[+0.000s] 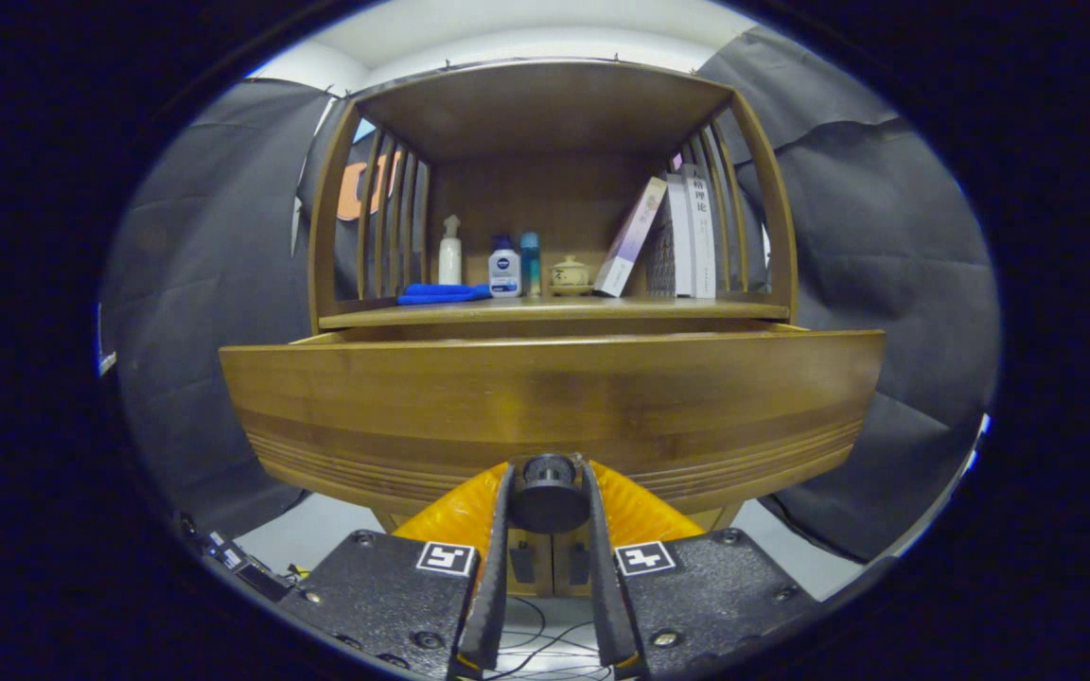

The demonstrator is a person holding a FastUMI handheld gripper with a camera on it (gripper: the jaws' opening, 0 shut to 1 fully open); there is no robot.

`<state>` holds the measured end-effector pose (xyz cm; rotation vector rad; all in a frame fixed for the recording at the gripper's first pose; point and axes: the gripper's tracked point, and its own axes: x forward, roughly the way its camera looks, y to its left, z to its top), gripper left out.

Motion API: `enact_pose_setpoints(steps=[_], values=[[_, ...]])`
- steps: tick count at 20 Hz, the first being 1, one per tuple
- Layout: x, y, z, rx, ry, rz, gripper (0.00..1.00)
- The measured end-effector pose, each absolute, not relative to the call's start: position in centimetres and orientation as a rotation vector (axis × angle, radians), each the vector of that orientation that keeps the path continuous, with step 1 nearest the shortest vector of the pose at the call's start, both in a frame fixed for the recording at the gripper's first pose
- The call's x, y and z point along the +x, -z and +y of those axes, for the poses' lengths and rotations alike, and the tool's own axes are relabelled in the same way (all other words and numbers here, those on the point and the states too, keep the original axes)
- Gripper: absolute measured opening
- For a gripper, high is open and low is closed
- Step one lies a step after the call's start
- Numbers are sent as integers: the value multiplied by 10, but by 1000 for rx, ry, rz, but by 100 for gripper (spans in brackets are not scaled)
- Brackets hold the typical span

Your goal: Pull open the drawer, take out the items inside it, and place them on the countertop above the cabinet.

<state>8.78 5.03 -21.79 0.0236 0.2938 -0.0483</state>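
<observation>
So basically the whole thing turns on the knob (548,494): it sits right between the two fingers, at their far ends, dead center on the drawer front (545,407). The gripper (548,497) looks clamped onto it, both fingers pressing the knob's sides from left & right, no gap visible on either side.

Drawer front runs long side-to-side, straight across the line of the fingers, so the pull axis is straight back toward the person holding the gripper, i.e. perpendicular to that panel. Drawer already looks pulled out some: its top edge stands forward of the countertop (554,309) w/ a shadowy gap behind it. How far out, can't tell from this angle, and the inside is hidden, so no idea what items are in there.

Pose-wise the gripper is level, pointing squarely at the cabinet (545,104), fingers nearly parallel.

Countertop sits above and beyond the drawer and already has stuff on it: blue cloth (441,294), a few bottles (504,270), a small lidded pot (570,275), books (682,236) leaning on the right. Free space looks to be up front, prob where the items go.
</observation>
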Motion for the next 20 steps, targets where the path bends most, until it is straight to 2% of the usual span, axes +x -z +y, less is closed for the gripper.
enact_pose_setpoints(steps=[20], values=[[26,225,57,-9,25,308,39]])
